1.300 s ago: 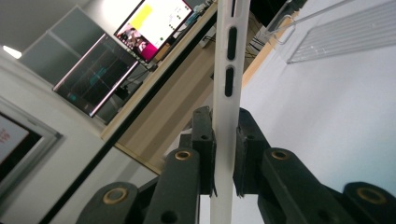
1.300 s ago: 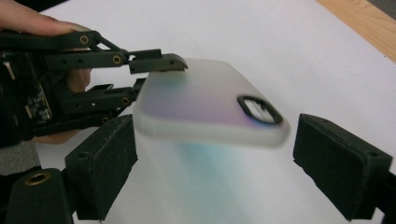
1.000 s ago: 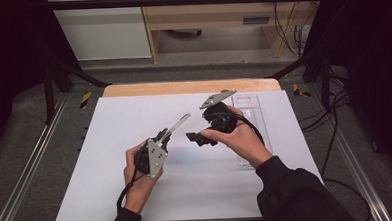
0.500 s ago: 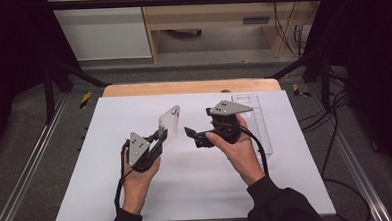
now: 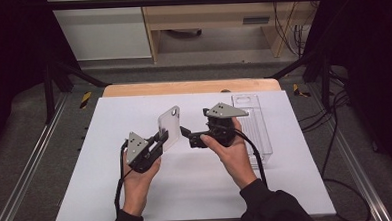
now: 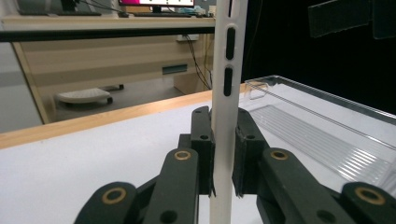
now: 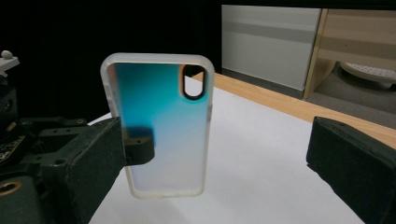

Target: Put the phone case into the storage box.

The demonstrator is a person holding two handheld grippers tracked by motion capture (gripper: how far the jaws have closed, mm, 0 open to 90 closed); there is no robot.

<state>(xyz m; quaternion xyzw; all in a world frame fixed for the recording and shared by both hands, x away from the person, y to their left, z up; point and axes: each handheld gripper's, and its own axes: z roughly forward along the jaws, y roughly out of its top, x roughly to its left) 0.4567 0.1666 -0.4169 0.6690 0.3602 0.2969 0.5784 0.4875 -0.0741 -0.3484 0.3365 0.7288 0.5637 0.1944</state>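
The left gripper [image 5: 158,141] has its jaws clenched on the phone case [image 5: 169,127], holding it upright above the bench [image 5: 107,194], seemingly so the right gripper [image 5: 185,132], jaws spread wide, can take it.

White table mat [image 5: 138,203], clear plastic tray [image 5: 257,128] at right, wooden desk [image 5: 220,14] behind.

No text, label, brand, number or sign can be read anywhere; the monitor at 12 o'clock in the left gripper view is too blurred.
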